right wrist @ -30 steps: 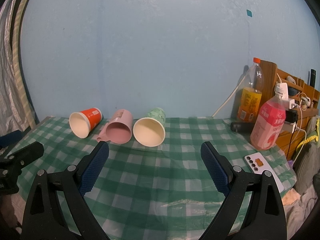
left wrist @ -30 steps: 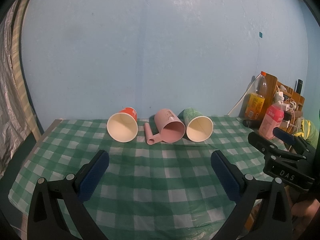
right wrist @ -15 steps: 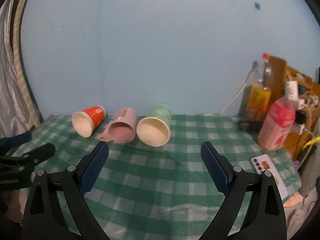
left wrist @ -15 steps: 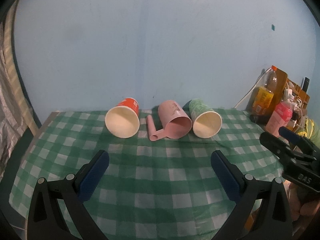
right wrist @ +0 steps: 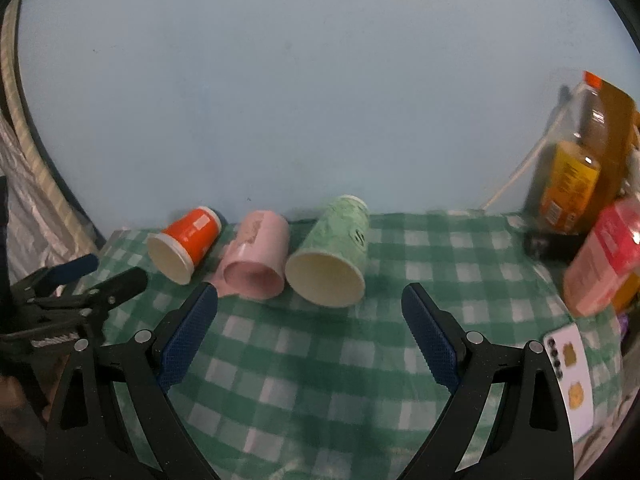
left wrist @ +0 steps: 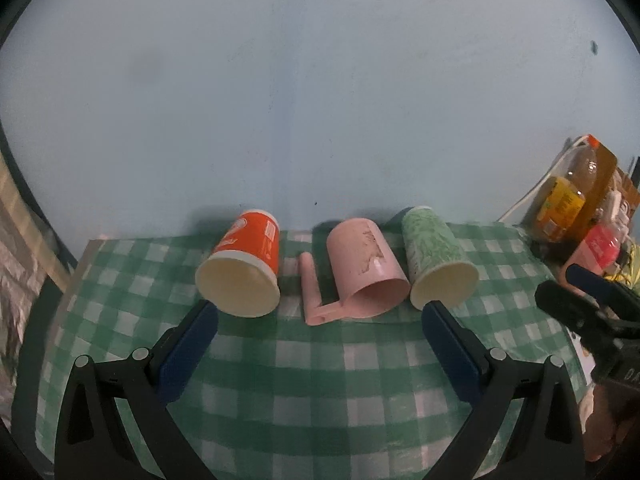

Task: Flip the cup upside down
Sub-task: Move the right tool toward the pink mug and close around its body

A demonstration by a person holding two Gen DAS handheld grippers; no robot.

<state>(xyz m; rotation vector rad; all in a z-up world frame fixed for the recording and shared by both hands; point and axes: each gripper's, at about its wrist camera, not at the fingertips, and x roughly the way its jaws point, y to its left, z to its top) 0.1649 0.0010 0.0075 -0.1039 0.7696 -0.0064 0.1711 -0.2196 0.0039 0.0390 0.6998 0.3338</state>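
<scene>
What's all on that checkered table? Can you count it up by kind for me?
Paper cups: 2, orange cup and green cup, both on their sides
Plastic mugs: 1, pink mug, on its side
Drink bottles: 2, orange-juice bottle, pink bottle
Phones: 1, white phone
Total: 6

Right gripper (right wrist: pixel 310 312) jaws spread wide, nothing between the blue pads (right wrist: pixel 188 328), hovering over the green-and-white checked tablecloth (right wrist: pixel 320 360). Three cups lie on their sides at 12 o'clock, mouths toward the camera: orange paper cup (right wrist: pixel 184 242) at 11, pink plastic handled cup (right wrist: pixel 256 260) touching the green patterned paper cup (right wrist: pixel 330 254). Left gripper (right wrist: pixel 68 300) at 9 o'clock. Orange-capped juice bottle (right wrist: pixel 572 168) and pink drink bottle (right wrist: pixel 604 256) at 2–3; white phone (right wrist: pixel 568 376) at 4.
</scene>
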